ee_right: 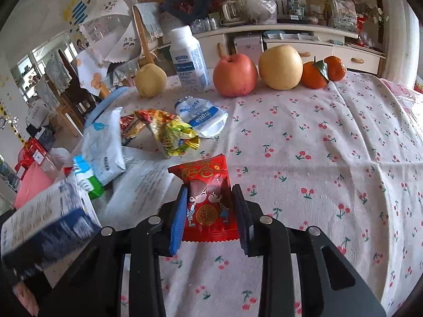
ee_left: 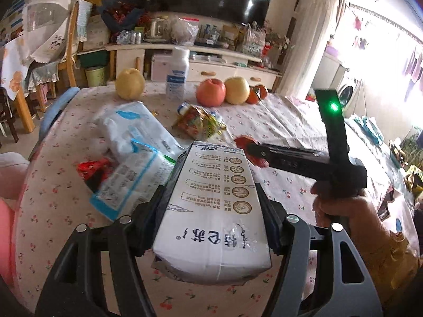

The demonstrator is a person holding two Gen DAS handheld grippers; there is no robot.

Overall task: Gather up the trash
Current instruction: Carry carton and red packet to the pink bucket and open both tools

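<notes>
In the left wrist view, my left gripper is shut on a white milk carton, and its pads press on both long sides. The carton is lifted above the cherry-print tablecloth. The same carton shows blurred at the lower left of the right wrist view. My right gripper is shut on a red candy packet with a cartoon couple on it. The right gripper also appears in the left wrist view, with the red packet at its tip and a hand on the grip.
More trash lies on the table's left half: a yellow snack wrapper, a white-blue pouch, soft tissue packs and a printed leaflet. At the far edge stand a white bottle, an apple, two pears and two oranges.
</notes>
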